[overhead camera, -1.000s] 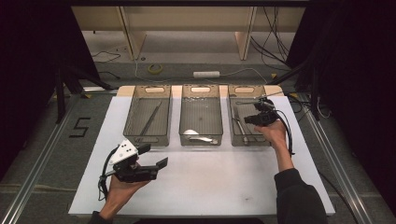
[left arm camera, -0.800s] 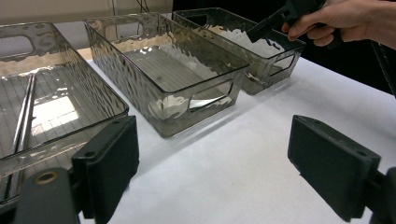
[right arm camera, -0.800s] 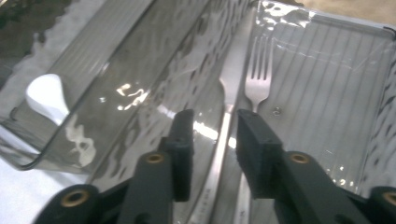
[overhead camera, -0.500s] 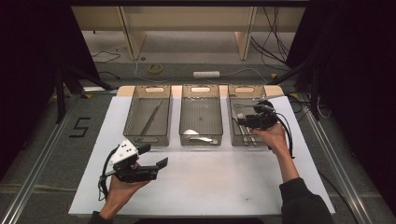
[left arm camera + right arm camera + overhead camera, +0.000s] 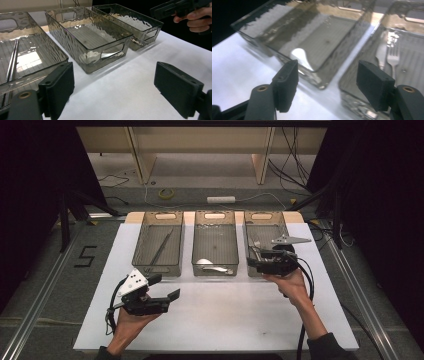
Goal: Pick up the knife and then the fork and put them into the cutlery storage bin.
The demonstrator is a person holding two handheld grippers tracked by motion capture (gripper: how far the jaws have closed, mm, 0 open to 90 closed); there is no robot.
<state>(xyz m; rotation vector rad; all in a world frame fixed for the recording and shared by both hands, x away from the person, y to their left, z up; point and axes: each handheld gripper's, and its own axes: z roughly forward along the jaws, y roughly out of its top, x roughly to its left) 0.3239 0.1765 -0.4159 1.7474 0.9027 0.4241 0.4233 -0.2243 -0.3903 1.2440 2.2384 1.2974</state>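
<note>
Three smoky clear bins stand in a row on the white mat. The left bin [image 5: 159,245] holds a pair of metal chopsticks [image 5: 161,246] [image 5: 12,60]. A white spoon [image 5: 210,266] [image 5: 299,55] lies in the middle bin [image 5: 215,242]. The right bin [image 5: 265,237] holds a fork [image 5: 253,243] [image 5: 393,59]. My right gripper [image 5: 251,265] [image 5: 329,85] hovers at the right bin's front edge, pointing left. Its jaws have just been opening, and nothing is between them. My left gripper [image 5: 165,286] [image 5: 118,88] rests open and empty over the mat in front of the left bin.
The white mat [image 5: 225,320] covers the table in front of the bins. The other hand with its gripper [image 5: 175,8] shows at the top right of the left gripper view. Cables and a power strip [image 5: 221,199] lie on the floor beyond the table.
My right gripper has drawn back out of the right bin towards the near edge and swung left, and its jaws have spread apart. The left gripper has stayed put.
</note>
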